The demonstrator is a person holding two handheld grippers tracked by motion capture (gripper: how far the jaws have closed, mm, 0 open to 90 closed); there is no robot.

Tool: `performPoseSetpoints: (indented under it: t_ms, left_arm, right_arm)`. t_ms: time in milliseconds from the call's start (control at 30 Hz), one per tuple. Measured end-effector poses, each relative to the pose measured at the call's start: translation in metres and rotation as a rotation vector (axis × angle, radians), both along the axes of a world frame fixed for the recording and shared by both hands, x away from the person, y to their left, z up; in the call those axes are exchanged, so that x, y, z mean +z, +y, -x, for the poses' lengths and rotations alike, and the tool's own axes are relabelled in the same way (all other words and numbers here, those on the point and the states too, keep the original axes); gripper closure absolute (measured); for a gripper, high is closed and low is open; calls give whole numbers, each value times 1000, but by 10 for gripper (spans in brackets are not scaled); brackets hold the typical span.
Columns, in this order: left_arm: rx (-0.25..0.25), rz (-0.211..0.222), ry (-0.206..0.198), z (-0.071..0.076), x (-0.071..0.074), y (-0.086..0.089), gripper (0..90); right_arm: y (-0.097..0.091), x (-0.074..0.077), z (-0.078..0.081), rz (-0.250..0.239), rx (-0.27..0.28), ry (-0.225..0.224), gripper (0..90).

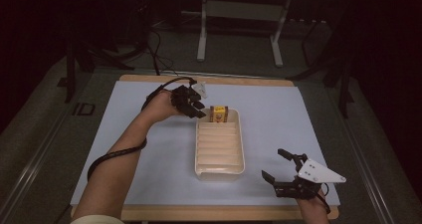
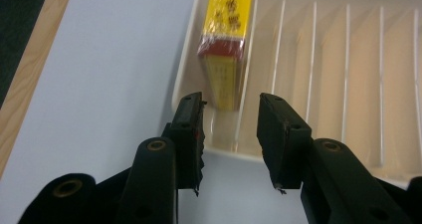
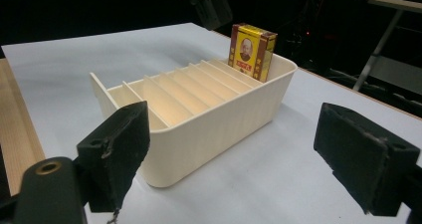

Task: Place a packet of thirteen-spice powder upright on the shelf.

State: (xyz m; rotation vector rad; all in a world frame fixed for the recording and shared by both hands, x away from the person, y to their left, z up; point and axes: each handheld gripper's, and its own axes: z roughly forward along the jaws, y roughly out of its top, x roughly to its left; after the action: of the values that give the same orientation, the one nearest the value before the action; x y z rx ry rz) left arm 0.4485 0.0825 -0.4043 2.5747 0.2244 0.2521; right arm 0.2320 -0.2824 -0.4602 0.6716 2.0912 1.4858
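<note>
Right, your cream divider bin (image 1: 220, 171) sits mid-table on the pale blue sheet (image 1: 278, 109), long axis running near to far, split by thin upright dividers into narrow slots. One item inside: a yellow-and-red box (image 1: 219, 114) standing upright in the farthest slot, against the far wall. In the right gripper view the box (image 3: 251, 51) shows a small portrait on its front and rises above the rim. All other slots visible are bare.

Your left gripper (image 1: 198, 109) hovers just off the bin's far-left corner, jaws parted a modest gap, holding nothing. In the left gripper view that gap lines up on the box's narrow yellow edge (image 2: 222, 79), no contact visible.

Your right gripper (image 1: 281, 167) sits near-right of the bin, well apart from it, jaws spread wide, nothing in them.
</note>
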Motion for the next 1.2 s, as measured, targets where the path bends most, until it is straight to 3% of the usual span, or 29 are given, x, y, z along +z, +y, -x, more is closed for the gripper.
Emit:
performPoseSetpoints:
  t_ms: [200, 400, 500, 667, 700, 767, 833, 933, 1033, 1133, 1200]
  left_arm:
    - [64, 3, 9, 7, 1, 14, 629]
    - [141, 61, 22, 14, -1, 31, 626]
    - [181, 71, 29, 19, -4, 39, 580]
    - [281, 95, 63, 26, -11, 54, 431]
    - [311, 101, 90, 27, -11, 57, 393]
    - [355, 138, 124, 29, -14, 63, 255]
    - [394, 145, 120, 32, -15, 68, 204]
    - [436, 131, 114, 38, -21, 72, 41]
    - [462, 123, 132, 41, -26, 74, 16]
    - [490, 144, 164, 48, -33, 78, 13]
    - [506, 152, 144, 53, -35, 81, 13]
  right_arm:
    - [0, 0, 0, 2, -3, -1, 145]
    - [1, 0, 0, 3, -4, 0, 145]
    - [1, 0, 0, 4, -4, 0, 145]
    - [1, 0, 0, 6, -3, 1, 145]
    - [1, 0, 0, 7, -3, 1, 145]
    - [1, 0, -1, 7, -3, -1, 145]
    - [2, -1, -1, 8, -3, 0, 145]
    - [2, -1, 0, 9, -4, 2, 145]
    - [2, -1, 0, 9, -5, 1, 145]
    - [2, -1, -1, 9, -6, 1, 145]
    - [2, -1, -1, 9, -8, 2, 145]
